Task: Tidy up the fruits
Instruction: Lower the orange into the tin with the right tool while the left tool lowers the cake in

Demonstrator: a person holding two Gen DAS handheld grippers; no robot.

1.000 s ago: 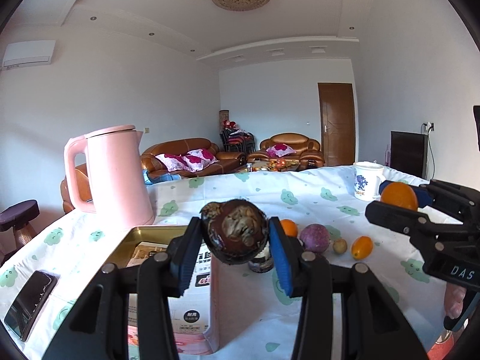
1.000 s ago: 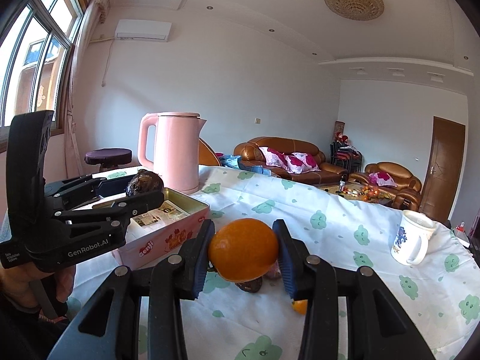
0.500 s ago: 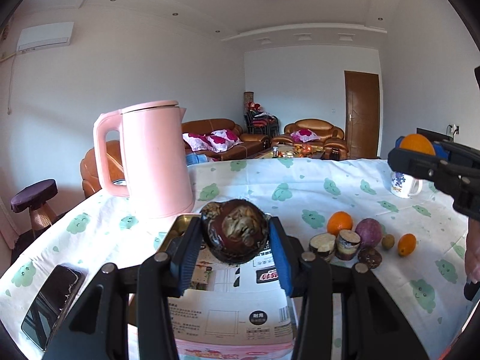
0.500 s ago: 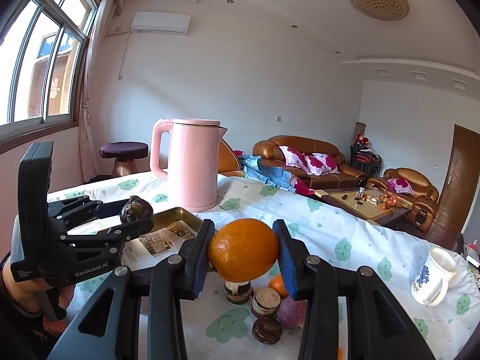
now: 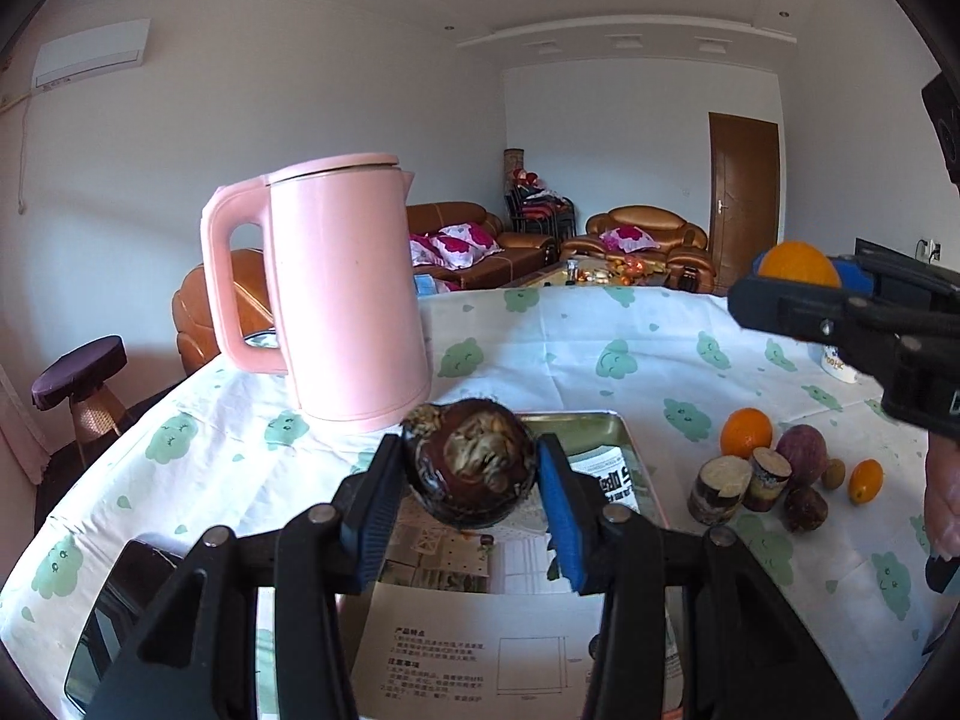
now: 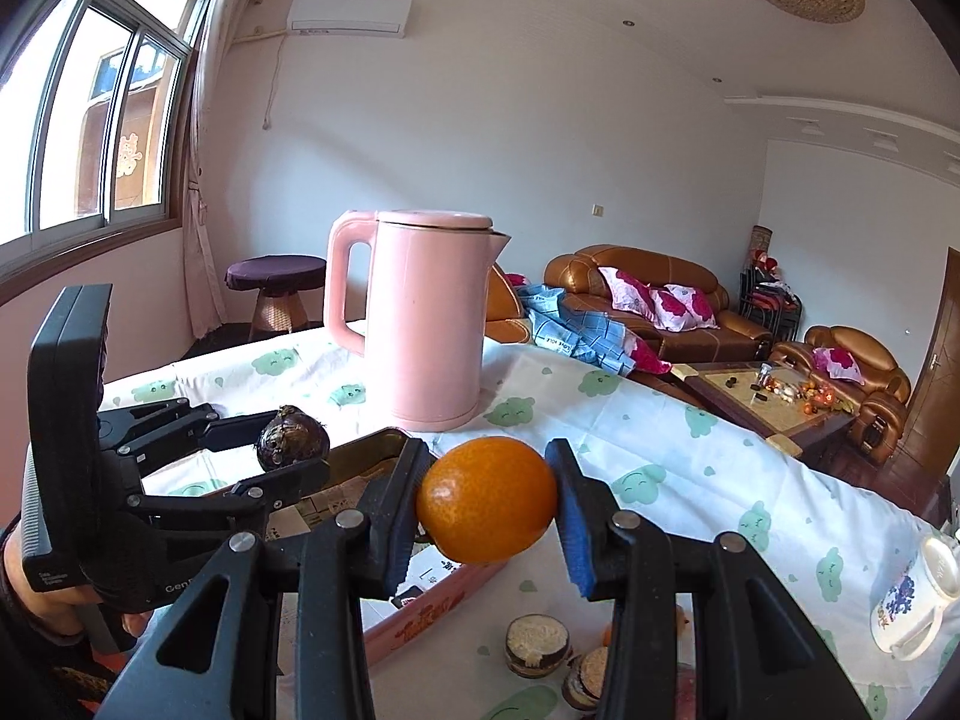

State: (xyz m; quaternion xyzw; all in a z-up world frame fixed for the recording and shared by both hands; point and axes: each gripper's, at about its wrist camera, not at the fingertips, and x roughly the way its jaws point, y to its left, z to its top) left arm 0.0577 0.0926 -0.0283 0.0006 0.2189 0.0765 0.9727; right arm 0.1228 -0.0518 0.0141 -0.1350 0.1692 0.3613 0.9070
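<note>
Sunlit living room, with a worktop (image 5: 540,348) under a white cloth printed with green clouds. Left claw (image 5: 468,480) is closed on a dark brown fruit (image 5: 471,471), its blue pads pressed against both sides, held in the air over an open tin (image 5: 618,426) lined with printed paper. Right claw (image 6: 487,501) is closed the same way on an orange (image 6: 487,499), held up above the near edge of that tin (image 6: 360,447); seen from the left wrist, it hangs to the right, higher than the worktop. Just behind the tin stands a pink kettle (image 5: 342,294), upright, lid on. To the right of the tin lies a loose cluster on the cloth: a second orange (image 5: 746,432), a purple fruit (image 5: 801,450), two cut cane pieces (image 5: 720,489) standing on end, and a few smaller fruits close by. A mug (image 6: 912,600) sits further right, apart from them. A phone (image 5: 114,606) lies at the left near edge.
</note>
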